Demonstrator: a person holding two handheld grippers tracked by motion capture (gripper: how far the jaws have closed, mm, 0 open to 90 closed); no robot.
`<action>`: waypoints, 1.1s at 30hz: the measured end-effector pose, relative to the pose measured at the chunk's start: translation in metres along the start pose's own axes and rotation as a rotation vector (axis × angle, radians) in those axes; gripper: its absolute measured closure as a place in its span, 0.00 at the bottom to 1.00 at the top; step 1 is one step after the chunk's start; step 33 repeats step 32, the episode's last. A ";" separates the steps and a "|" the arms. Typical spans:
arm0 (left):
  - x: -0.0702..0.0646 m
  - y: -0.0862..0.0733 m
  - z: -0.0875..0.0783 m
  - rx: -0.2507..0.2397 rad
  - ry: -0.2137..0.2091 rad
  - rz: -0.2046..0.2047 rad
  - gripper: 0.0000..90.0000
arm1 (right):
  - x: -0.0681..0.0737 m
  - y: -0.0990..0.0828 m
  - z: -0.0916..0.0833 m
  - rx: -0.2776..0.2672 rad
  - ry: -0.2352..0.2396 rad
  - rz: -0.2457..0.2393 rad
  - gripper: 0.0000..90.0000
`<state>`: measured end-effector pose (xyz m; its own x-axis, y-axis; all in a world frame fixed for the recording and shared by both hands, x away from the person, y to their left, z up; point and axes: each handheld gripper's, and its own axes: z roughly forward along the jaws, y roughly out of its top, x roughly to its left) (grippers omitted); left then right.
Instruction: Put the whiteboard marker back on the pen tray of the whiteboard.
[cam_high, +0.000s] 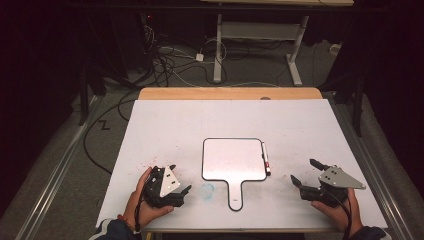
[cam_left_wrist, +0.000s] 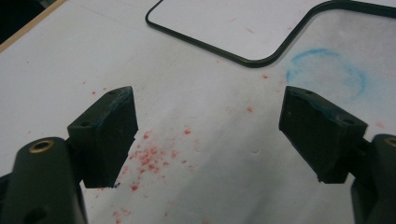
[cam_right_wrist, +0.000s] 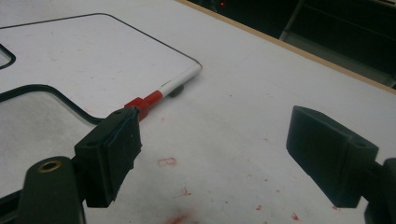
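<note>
A paddle-shaped whiteboard (cam_high: 234, 160) with a black rim and a short handle lies flat in the middle of the table. Along its right edge rests a white marker (cam_high: 265, 159) with a red cap. My left gripper (cam_high: 181, 178) sits low at the front left, open, its fingers pointing toward the board's handle. In the left gripper view the gripper (cam_left_wrist: 208, 100) holds nothing, with the whiteboard (cam_left_wrist: 233, 23) just ahead. My right gripper (cam_high: 303, 170) stands open at the front right. In the right gripper view the gripper (cam_right_wrist: 215, 116) is empty, with the marker (cam_right_wrist: 173, 88) ahead of its left jaw, beside the whiteboard (cam_right_wrist: 93, 56).
A white sheet (cam_high: 175, 125) covers the table, with a wooden strip (cam_high: 230, 93) at the far edge. A blue ring smudge (cam_left_wrist: 327, 70) and red specks (cam_left_wrist: 149, 156) mark the sheet near the left gripper. Cables (cam_high: 165, 65) and desk legs (cam_high: 218, 50) lie on the floor beyond.
</note>
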<state>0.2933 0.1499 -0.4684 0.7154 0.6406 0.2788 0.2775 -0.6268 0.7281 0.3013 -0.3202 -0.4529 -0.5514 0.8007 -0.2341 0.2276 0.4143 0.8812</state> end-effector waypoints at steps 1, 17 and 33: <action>0.000 0.000 0.000 -0.003 -0.002 0.000 0.20 | 0.000 0.000 -0.001 0.000 -0.006 0.000 0.20; -0.001 0.002 0.004 0.001 -0.012 0.006 0.20 | 0.000 -0.004 0.003 0.022 -0.014 -0.022 0.21; -0.002 0.009 0.010 0.003 -0.020 0.034 0.20 | 0.001 -0.008 0.003 0.052 -0.078 -0.072 0.21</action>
